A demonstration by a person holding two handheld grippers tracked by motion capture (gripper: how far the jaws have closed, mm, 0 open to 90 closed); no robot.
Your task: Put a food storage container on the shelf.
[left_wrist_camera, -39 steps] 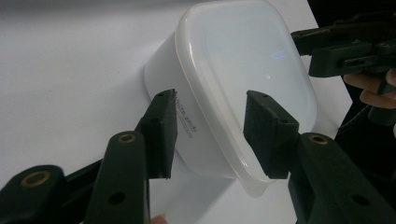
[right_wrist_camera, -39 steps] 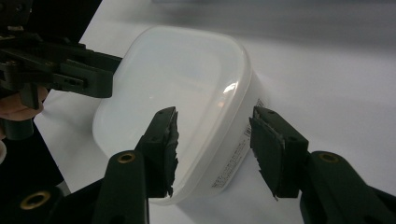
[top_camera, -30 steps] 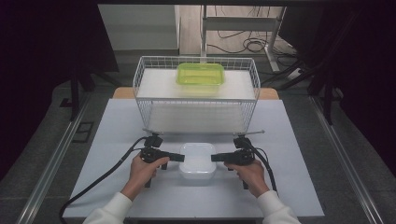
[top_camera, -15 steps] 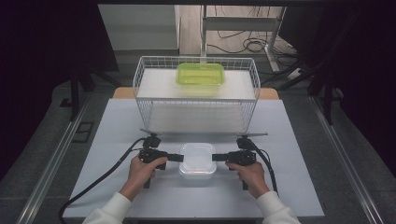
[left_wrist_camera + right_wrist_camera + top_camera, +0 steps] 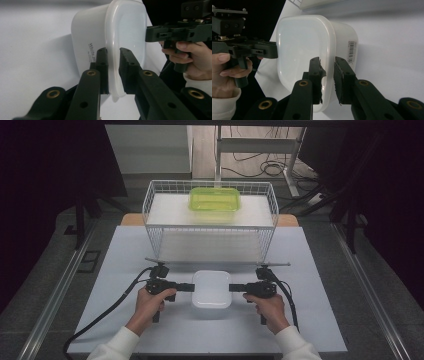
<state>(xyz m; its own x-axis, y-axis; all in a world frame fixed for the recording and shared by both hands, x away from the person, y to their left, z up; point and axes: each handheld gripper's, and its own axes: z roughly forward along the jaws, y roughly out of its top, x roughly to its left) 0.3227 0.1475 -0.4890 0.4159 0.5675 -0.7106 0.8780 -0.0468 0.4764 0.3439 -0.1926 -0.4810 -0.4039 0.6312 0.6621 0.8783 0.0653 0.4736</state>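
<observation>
- White lidded container (image 5: 211,289): rounded rectangle of translucent plastic, lid on; sits on the tabletop (image 5: 320,285) midway between its left and right edges, nearer the front edge than the back. Printed lettering on one side wall, a barcode label on the opposite wall.
- Left gripper (image 5: 189,287): held in the person's left hand (image 5: 150,304); jaws straddle the lid rim at the container's left side and pinch it, as the left gripper view shows (image 5: 113,72).
- Right gripper (image 5: 233,288): held in the right hand (image 5: 270,308); jaws pinch the lid rim at the container's right side (image 5: 327,77).
- Wire basket (image 5: 210,227): white, at the back edge of the tabletop, behind the container and well apart from it.
- Green container (image 5: 215,199): translucent, lidded, resting on a white slab (image 5: 165,210) inside the basket.
</observation>
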